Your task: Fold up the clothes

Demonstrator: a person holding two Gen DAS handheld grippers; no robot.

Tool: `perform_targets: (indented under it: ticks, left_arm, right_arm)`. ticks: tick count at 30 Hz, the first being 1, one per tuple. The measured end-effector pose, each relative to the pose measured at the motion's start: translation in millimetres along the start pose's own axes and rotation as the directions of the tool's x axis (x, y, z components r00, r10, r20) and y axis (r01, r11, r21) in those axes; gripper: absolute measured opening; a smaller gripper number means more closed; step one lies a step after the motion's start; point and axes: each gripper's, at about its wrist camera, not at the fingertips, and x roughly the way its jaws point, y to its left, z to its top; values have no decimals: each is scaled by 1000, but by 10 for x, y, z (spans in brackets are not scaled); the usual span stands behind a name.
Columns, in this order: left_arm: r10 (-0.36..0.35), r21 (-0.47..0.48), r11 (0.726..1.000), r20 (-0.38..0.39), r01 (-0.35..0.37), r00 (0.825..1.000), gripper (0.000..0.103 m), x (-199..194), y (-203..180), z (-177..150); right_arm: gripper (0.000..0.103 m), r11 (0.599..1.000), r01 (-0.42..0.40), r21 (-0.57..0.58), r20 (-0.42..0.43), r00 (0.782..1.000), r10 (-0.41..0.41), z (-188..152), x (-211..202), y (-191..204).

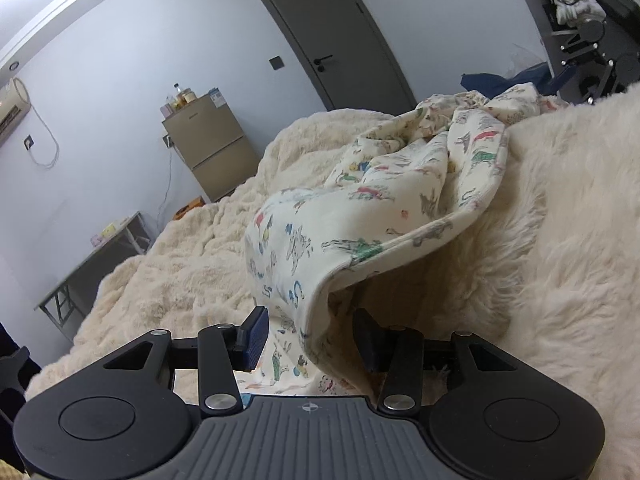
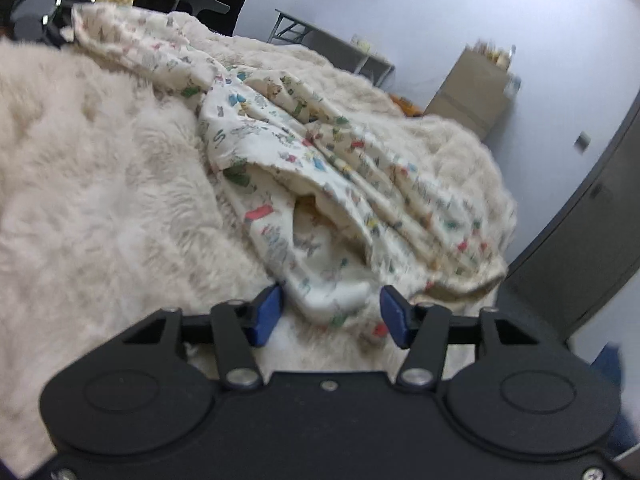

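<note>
Left gripper (image 1: 310, 334): jaws parted, blue pads clear of the cloth. A hem fold of the printed garment (image 1: 360, 216) droops between the fingers, nothing pinched. Right gripper (image 2: 330, 316): jaws also apart, a rounded corner of the same garment (image 2: 320, 184) sits in the gap, pads not pressing on it; that view is motion-blurred so fine contact is hard to read.

Garment is cream with small coloured animal prints, lying crumpled in a loose ridge on the fluffy cream blanket (image 1: 560, 240) that covers the bed. Near end is at both grippers; far end trails off toward the bed's far edge. One flap is lifted, making a hollow underneath in the left wrist view.

Beyond the bed, left wrist view: folding table (image 1: 100, 256) beside the bed, small beige fridge (image 1: 212, 144) with bottles on top against the wall, dark grey door (image 1: 332, 32), wall-mounted air conditioner (image 1: 12, 108) at the left edge. Black stand hardware (image 1: 592, 44) with a white cloth draped on it at top right.
</note>
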Motion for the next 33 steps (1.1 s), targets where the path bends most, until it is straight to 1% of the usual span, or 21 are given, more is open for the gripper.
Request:
perform_targets:
  ticks: [2,3,4,5,6,8,11,13,15,17,19,22,24,26,27,28,29,30,31,32,33]
  left_arm:
    - [6,-4,1000,7,-6,1000,43,54,-13,3]
    - [10,-7,1000,12,-10,1000,42,70,-18,12]
    - [17,-12,1000,18,-17,1000,40,74,-17,27]
    - [23,-18,1000,25,-23,999,30,77,-15,42]
    - [29,-23,999,31,-29,999,21,81,-14,57]
    - [25,-35,999,43,-24,999,13,60,6,86]
    - [10,-72,997,85,-4,996,2,-68,84,165]
    - [0,-108,994,133,15,991,1,-228,155,230]
    - [-23,-116,992,176,44,984,1,-417,200,288]
    - [-58,-76,994,190,74,980,1,-563,179,327]
    - [-100,-4,995,177,102,979,1,-674,93,331]
    - [-136,88,988,138,124,981,8,-735,-93,245]
    - [-153,81,986,120,144,981,31,-708,-120,153]
    - [-172,58,984,112,167,979,36,-694,-74,78]
    - [-179,34,984,114,176,977,43,-697,-14,41]
    - [-181,8,983,122,182,976,47,-715,56,17]
    - [-180,-15,983,136,183,974,53,-742,123,-1]
    - [-179,-45,981,152,187,972,56,-768,208,-14]
    - [-181,-86,976,175,198,968,60,-797,320,-33]
    - [-185,-133,968,201,214,962,67,-832,440,-69]
    - [-185,-172,959,221,225,958,72,-858,540,-105]
  right_arm:
    - [48,1000,-2,-12,7,1000,2,29,98,34]
    - [37,1000,-9,-7,11,1000,9,33,118,25]
    - [15,1000,-18,6,13,1000,18,35,122,5]
    - [5,999,-28,21,15,1000,27,43,120,-16]
    - [3,999,-30,26,18,999,30,42,116,-25]
    - [3,1000,6,-19,44,999,-6,9,47,-16]
    - [2,999,41,-11,112,993,-39,-9,-237,-177]
    - [2,999,52,10,145,988,-53,-26,-479,-338]
    - [2,998,66,19,173,982,-69,-68,-727,-482]
    - [2,999,48,6,180,982,-48,-186,-1059,-606]
    - [2,1000,11,-17,159,987,-8,-289,-1234,-634]
    - [4,995,-79,-63,59,995,82,-455,-1313,-537]
    - [5,979,-165,-116,-34,986,162,-544,-1238,-408]
    - [6,969,-211,-130,-58,977,205,-557,-1215,-364]
    - [12,968,-221,-123,-47,975,216,-542,-1227,-368]
    - [23,969,-223,-107,-16,975,223,-517,-1263,-402]
    - [29,972,-221,-85,28,974,224,-490,-1315,-452]
    - [41,974,-219,-64,71,972,223,-467,-1367,-499]
    - [49,974,-222,-38,130,966,225,-445,-1434,-555]
    - [50,970,-242,-13,198,950,240,-426,-1511,-616]
    - [53,966,-260,-1,243,937,253,-407,-1563,-650]
